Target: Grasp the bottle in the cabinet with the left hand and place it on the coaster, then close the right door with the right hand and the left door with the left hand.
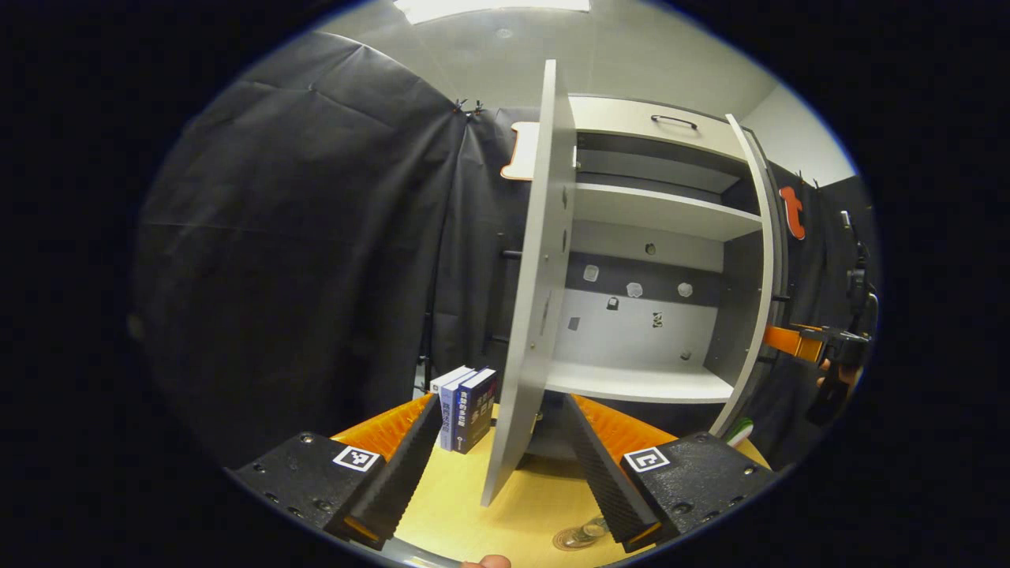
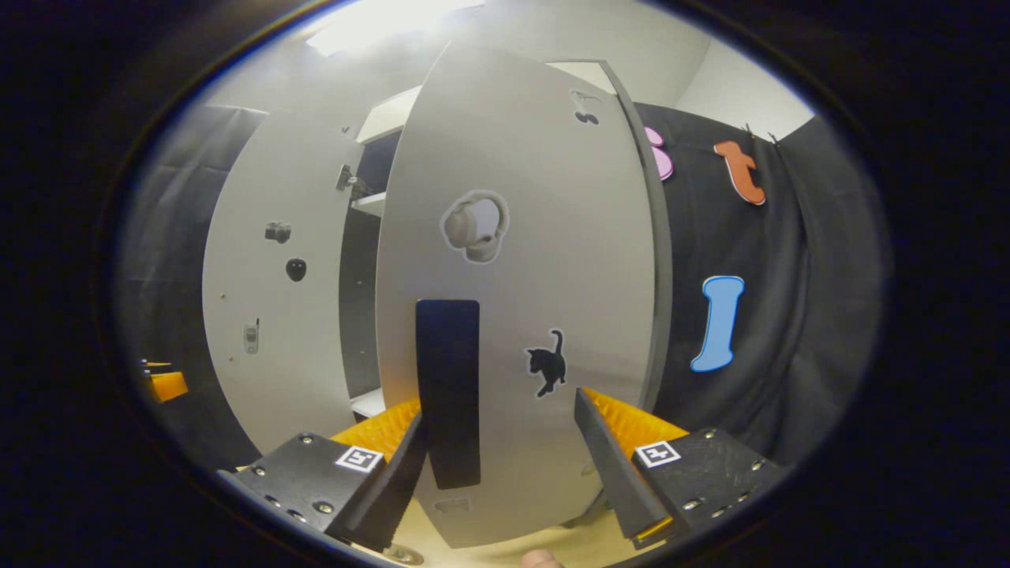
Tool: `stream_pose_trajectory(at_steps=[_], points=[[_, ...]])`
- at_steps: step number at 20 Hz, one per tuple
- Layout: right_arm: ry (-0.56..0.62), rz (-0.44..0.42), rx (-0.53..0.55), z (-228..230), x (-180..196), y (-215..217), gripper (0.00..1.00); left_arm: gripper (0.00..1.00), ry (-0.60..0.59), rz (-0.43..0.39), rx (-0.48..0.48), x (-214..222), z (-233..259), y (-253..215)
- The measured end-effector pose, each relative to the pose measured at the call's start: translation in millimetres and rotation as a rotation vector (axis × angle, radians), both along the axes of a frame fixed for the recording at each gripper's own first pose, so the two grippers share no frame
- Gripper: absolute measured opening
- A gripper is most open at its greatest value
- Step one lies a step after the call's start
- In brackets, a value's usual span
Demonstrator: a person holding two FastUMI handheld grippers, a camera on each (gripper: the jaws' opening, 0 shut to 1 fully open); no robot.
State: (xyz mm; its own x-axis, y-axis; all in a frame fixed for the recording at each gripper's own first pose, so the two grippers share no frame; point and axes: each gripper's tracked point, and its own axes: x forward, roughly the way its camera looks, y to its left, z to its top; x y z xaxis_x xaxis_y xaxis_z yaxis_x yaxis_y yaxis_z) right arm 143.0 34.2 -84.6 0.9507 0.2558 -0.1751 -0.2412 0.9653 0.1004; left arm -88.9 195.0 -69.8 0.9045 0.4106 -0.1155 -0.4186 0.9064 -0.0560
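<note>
Left gripper (image 1: 503, 465): fingers spread wide, holding nothing, straddling the edge of the open left door (image 1: 536, 300). The bottle (image 1: 588, 532) stands on the coaster (image 1: 570, 541) on the yellow table (image 1: 473, 505), just beside this gripper's right finger; books (image 1: 465, 406) stand beyond. Right gripper (image 2: 501, 473): likewise parted and empty, facing the partly swung right door (image 2: 521, 260) near its black handle (image 2: 447, 390).

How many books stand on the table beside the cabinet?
2, maybe 3: a dark blue book nearest the left door, a lighter blue book against it, and a white edge behind that may be a third.
</note>
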Motion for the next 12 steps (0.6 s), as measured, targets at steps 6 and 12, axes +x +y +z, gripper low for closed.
stream_pose_trajectory(at_steps=[6,12], points=[[0.028,-0.027,0.017,-4.1,16.9,18.6,1.00,0.93,0.009,0.042,0.019,-11.9,2.1,26.3],[0.064,-0.035,0.061,-12.4,31.6,34.0,1.00,0.94,-0.004,0.065,0.009,-12.7,2.5,44.4]])
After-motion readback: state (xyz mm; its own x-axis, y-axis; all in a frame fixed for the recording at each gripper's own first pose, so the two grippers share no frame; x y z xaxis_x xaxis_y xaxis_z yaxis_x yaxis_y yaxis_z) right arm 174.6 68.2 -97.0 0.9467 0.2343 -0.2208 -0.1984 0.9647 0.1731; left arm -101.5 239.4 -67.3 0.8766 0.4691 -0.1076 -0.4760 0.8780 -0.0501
